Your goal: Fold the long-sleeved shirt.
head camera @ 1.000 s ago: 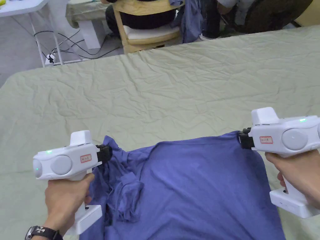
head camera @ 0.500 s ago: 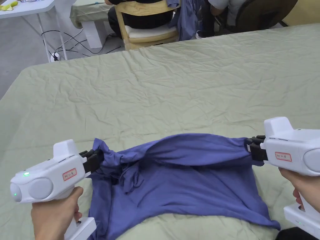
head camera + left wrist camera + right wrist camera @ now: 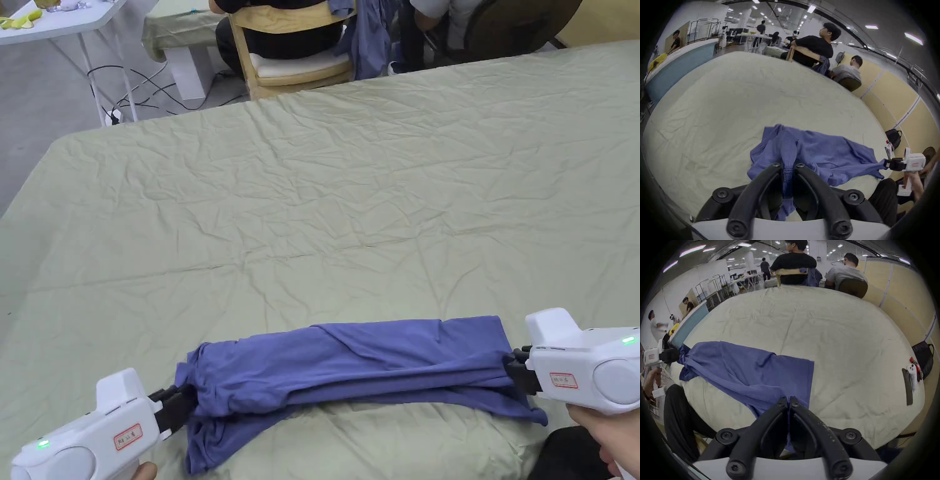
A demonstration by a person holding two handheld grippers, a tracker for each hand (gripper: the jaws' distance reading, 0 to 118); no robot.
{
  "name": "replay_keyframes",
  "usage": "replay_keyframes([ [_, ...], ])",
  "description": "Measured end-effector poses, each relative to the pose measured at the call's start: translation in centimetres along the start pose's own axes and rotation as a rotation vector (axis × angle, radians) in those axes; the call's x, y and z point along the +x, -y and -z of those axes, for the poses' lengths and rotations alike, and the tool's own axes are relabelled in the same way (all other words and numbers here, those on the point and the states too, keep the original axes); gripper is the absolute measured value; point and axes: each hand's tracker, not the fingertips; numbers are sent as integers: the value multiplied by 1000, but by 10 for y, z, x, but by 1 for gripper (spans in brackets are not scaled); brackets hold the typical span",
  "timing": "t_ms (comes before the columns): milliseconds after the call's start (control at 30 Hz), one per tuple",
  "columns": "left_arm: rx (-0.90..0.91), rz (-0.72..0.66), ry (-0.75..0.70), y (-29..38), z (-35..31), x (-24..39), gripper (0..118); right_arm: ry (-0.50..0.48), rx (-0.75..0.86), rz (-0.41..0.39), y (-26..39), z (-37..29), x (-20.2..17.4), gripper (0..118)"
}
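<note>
A blue long-sleeved shirt (image 3: pixel 356 365) lies as a narrow, doubled-over band across the near edge of the green-covered table (image 3: pixel 325 187). My left gripper (image 3: pixel 181 400) is shut on the bunched left end of the shirt (image 3: pixel 818 154), with cloth pinched between its jaws in the left gripper view. My right gripper (image 3: pixel 515 369) is shut on the right end, where the shirt (image 3: pixel 745 369) runs into its closed jaws in the right gripper view. The band sags slightly between the two grippers and rests on the table.
Past the table's far edge, people sit on a wooden chair (image 3: pixel 294 56) and a dark chair. A white side table (image 3: pixel 56 19) and floor cables stand at the far left. A game controller (image 3: pixel 912 374) and a dark strip lie near the table's right edge.
Both grippers have pulled back toward the near edge and lowered, carrying the shirt's held edge over the rest. The shirt went from a wide spread to a narrow doubled band.
</note>
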Motion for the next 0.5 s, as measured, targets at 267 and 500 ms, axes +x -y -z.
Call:
replay_keyframes([
  [267, -125, 25, -2, 11, 24, -4, 9, 15, -73, -3, 4, 13, -2, 3],
  [500, -54, 64, -31, 12, -14, 15, 51, 78, 30, 35, 1, -15, -7, 49],
])
